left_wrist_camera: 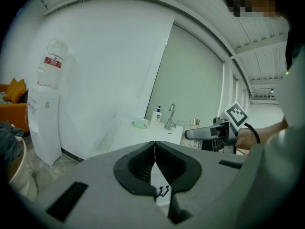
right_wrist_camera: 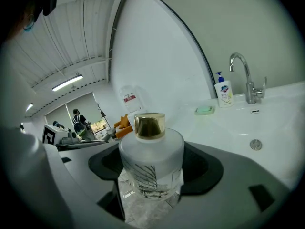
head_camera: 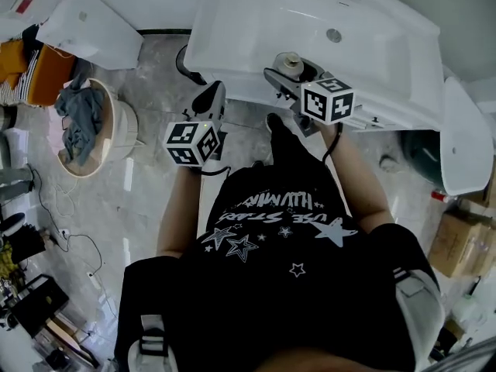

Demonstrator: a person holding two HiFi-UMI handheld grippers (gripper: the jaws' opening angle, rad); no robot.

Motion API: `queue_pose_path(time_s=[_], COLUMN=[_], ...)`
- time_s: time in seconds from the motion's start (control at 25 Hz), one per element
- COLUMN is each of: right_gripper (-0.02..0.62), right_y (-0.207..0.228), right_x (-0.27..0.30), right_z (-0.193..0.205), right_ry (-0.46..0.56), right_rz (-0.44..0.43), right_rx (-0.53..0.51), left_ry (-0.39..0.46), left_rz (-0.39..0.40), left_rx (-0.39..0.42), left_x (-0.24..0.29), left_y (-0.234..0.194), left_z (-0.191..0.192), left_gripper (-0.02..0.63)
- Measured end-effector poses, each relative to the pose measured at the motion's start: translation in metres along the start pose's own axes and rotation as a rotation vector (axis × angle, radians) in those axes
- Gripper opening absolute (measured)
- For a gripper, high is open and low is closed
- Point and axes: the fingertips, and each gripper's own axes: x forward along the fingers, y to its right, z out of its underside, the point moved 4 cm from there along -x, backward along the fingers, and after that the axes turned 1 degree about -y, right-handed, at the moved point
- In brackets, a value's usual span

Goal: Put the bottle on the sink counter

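A frosted glass bottle [right_wrist_camera: 150, 161] with a gold cap stands upright between the jaws of my right gripper [right_wrist_camera: 151, 178], which is shut on its body. In the head view this gripper [head_camera: 291, 74] holds the bottle [head_camera: 291, 62] over the front edge of the white sink counter [head_camera: 248, 22]. My left gripper [head_camera: 208, 101] hangs lower left of it, in front of the counter and over the floor. In the left gripper view its jaws are shut with nothing between them [left_wrist_camera: 154, 157], and the bottle [left_wrist_camera: 194, 123] shows at the right.
The basin holds a drain [head_camera: 333, 35], with a faucet [right_wrist_camera: 248, 82], a soap dispenser [right_wrist_camera: 222, 90] and a green soap dish [right_wrist_camera: 204, 110] along the back. A round basket of clothes [head_camera: 85, 126] stands on the floor at left. A water dispenser [left_wrist_camera: 45, 113] is against the wall.
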Motion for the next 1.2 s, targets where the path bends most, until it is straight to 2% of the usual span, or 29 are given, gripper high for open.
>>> queue_pose_path(time_s=[0.2,0.56,0.88,1.2], right_gripper=[0.334,0.334,0.334,0.334], right_y=[0.01,0.025,0.035,0.035], right_x=[0.045,0.132,0.19,0.235], right_z=[-0.018,-0.054,-0.064,-0.053], right_ry=[-0.038,-0.142,-0.188,-0.234], right_rz=[-0.094,-0.25,-0.32,-0.372], right_rx=[-0.038,-0.172,-0.248,-0.331], left_ry=[0.012,0.049,0.05,0.04], left_rz=[-0.1,-0.278,-0.37,-0.446], left_rx=[-0.018,-0.097,-0.126,-0.147], left_x=[0.012,0.044,0.066,0.075], left_y=[-0.024,-0.069,-0.099,-0.116], left_z=[-0.009,-0.026,-0.038,-0.039], left_gripper=[0.008,0.009,0.009,0.009])
